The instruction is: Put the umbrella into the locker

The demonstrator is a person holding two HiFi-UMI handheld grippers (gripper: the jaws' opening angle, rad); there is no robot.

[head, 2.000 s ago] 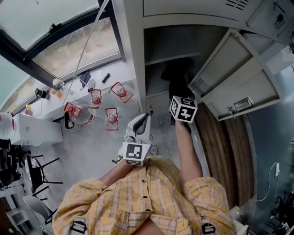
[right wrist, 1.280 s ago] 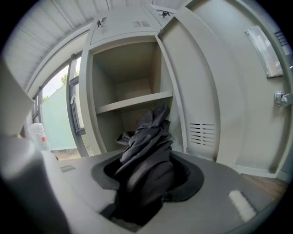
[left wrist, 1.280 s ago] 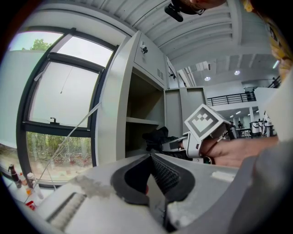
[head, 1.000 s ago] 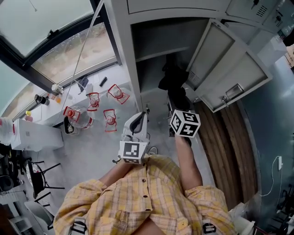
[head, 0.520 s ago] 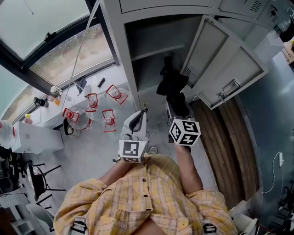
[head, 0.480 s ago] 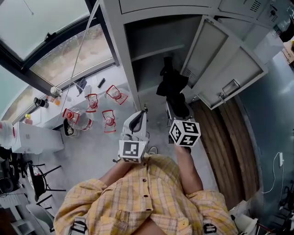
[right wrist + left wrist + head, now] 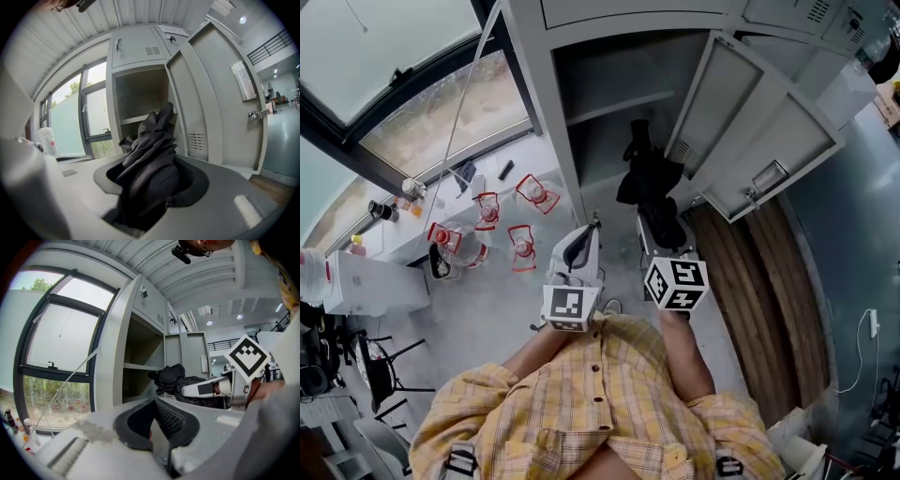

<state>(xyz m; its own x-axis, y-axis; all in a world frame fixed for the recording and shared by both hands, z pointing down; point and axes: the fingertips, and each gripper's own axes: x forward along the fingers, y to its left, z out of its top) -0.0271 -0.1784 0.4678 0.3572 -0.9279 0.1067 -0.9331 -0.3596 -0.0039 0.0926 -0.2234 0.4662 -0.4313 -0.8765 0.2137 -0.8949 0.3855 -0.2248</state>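
A person in a yellow checked shirt (image 7: 591,403) is standing at a grey locker (image 7: 539,112), seen from above; its door (image 7: 755,127) is hanging wide open to the right, and a shelf (image 7: 619,103) is crossing the open compartment.

The right tool (image 7: 658,225) is gripping a black folded umbrella (image 7: 649,183); in the right gripper view the jaws are pressing on the umbrella's bunched cloth from both sides, and the cloth is rising out of them towards the locker. The umbrella is hanging in the air just in front of the open compartment, its far end pointing at the opening below the shelf; whether it is crossing the edge cannot be told.

The left tool (image 7: 592,230) is hovering beside the right one, nearer the window (image 7: 441,122); in its own view the jaws are standing slightly apart, a ribbed pad (image 7: 169,418) is showing, and nothing is sitting between them.

Red-framed bottles (image 7: 525,242) are standing on the counter (image 7: 487,291) by the window.
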